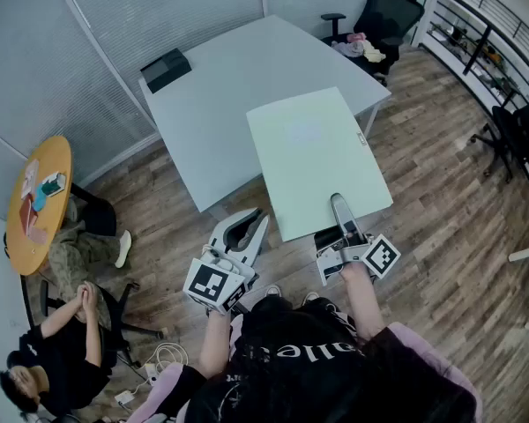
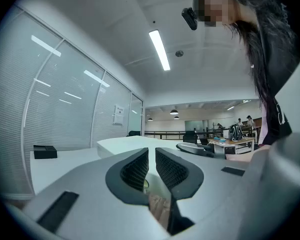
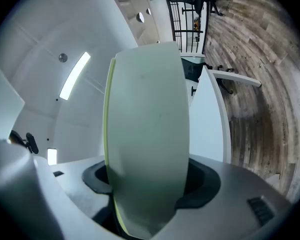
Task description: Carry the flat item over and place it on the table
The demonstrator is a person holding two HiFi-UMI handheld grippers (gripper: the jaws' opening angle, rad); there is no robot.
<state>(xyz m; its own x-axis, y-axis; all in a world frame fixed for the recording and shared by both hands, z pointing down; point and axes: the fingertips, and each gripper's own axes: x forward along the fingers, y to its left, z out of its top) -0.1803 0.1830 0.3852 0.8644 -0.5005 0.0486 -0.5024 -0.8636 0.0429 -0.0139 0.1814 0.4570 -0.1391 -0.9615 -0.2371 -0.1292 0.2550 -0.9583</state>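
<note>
The flat item is a pale green board [image 1: 313, 152]; its far part overlaps the white table [image 1: 220, 86] and its near part hangs out over the wood floor. My right gripper [image 1: 339, 205] is shut on the board's near edge, one finger lying on top. In the right gripper view the board [image 3: 145, 134] stands on edge between the dark pads [image 3: 202, 181] and fills the middle. My left gripper [image 1: 257, 218] floats left of the board, apart from it, with jaws together and nothing in them. The left gripper view shows its pads [image 2: 135, 171] nearly touching, the table [image 2: 65, 161] beyond.
A black box [image 1: 166, 69] lies on the table's far left corner. Office chairs stand at the back [image 1: 383, 16] and at the right [image 1: 520, 126]. At left are a round wooden table [image 1: 40, 201], a seated person [image 1: 62, 342] and cables [image 1: 159, 359] on the floor.
</note>
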